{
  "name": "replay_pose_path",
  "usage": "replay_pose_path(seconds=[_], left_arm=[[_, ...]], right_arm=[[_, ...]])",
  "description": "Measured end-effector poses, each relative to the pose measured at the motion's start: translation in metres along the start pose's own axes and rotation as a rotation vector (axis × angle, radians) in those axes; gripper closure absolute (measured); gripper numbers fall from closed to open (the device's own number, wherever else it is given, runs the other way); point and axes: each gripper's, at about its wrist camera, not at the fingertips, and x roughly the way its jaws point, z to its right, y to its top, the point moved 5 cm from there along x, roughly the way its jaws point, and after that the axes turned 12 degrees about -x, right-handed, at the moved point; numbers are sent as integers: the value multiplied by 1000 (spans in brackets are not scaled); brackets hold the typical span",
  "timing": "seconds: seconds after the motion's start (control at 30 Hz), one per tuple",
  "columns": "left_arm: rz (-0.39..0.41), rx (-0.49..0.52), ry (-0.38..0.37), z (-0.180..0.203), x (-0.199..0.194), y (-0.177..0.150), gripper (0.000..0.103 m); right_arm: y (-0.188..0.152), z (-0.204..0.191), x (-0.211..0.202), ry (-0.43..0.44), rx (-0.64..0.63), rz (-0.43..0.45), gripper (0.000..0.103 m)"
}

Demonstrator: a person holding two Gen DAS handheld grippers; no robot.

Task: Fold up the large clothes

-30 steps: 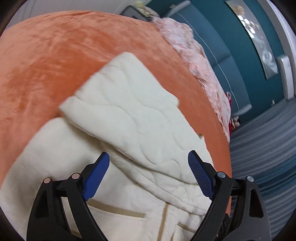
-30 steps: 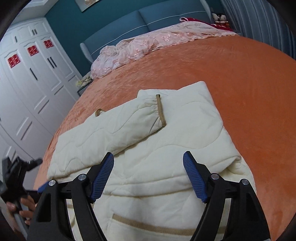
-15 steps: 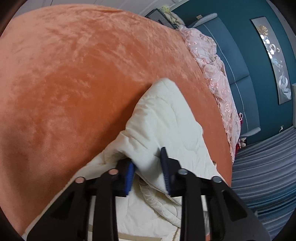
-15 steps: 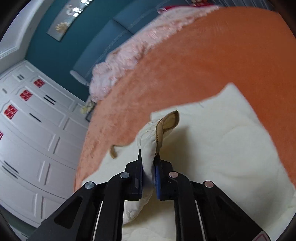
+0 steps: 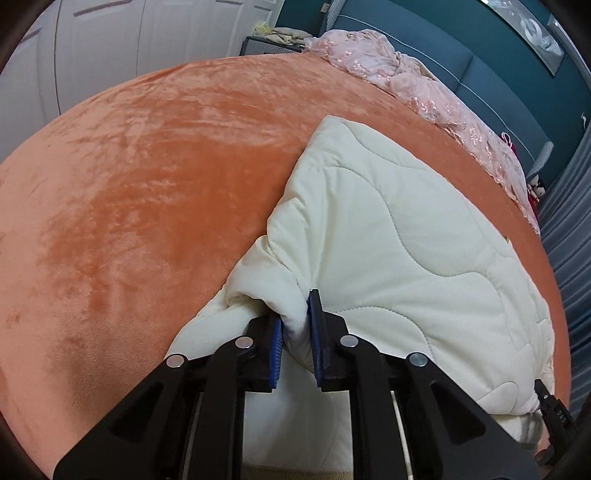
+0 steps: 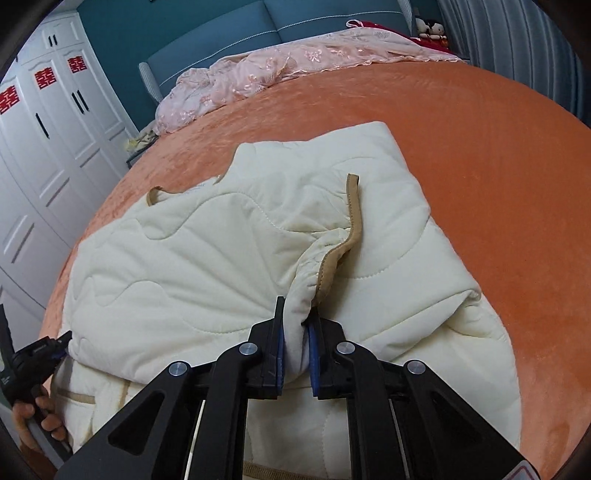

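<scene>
Jacket [image 6: 229, 280] lies on orange bedspread [image 5: 155, 177] — teal headboard [image 6: 229, 33], white wardrobe [image 6: 55, 122] behind.

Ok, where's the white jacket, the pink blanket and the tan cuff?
cream quilted jacket [image 5: 406, 236], left wrist view, folded top panel.
pink lace blanket [image 6: 280, 66], right wrist view, crumpled middle.
tan sleeve cuff [image 6: 354, 214], right wrist view, trim edge.

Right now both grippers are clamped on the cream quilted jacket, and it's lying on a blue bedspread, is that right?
Not quite. The bedspread is orange, not blue; the right wrist view shows it plainly, and only the headboard behind is blue. The rest holds: the left gripper and the right gripper are both shut on the cream quilted jacket.
</scene>
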Motion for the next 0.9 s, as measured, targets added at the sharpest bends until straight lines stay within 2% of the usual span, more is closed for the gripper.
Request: replay_pose_path(seconds=[0.2, 0.37, 0.43, 0.47, 0.5, 0.53, 0.6, 0.67, 0.73, 0.8, 0.87, 0.9], left_arm=[[73, 90, 66, 8, 6, -9, 89], [80, 90, 65, 8, 4, -8, 89], [73, 84, 67, 8, -7, -5, 84], [64, 87, 63, 7, -17, -2, 82], [61, 90, 42, 7, -30, 1, 76], [72, 100, 12, 7, -48, 7, 64], [123, 132, -28, 10, -79, 21, 48], [177, 168, -32, 22, -97, 43, 44], [156, 175, -62, 42, -92, 66, 44], [105, 158, -69, 62, -67, 85, 44], [50, 133, -77, 76, -38, 97, 45], [19, 132, -78, 84, -23, 99, 50]], right_arm=[[-8, 0, 11, -25, -22, -8, 94], [-8, 9, 12, 37, 29, 1, 93], [-7, 15, 2, 67, 78, -7, 90], [-6, 18, -6, 79, 107, -13, 83], [-4, 22, -17, 80, 136, -11, 71], [-1, 27, -31, 73, 148, 16, 67], [14, 35, -56, 25, 143, 99, 44], [34, 43, -66, -6, 146, 153, 35], [56, 45, -50, 16, 155, 122, 34], [74, 41, -18, 41, 147, 49, 33], [82, 39, 16, 13, 137, -35, 33], [80, 36, 31, 10, 137, -87, 42]])
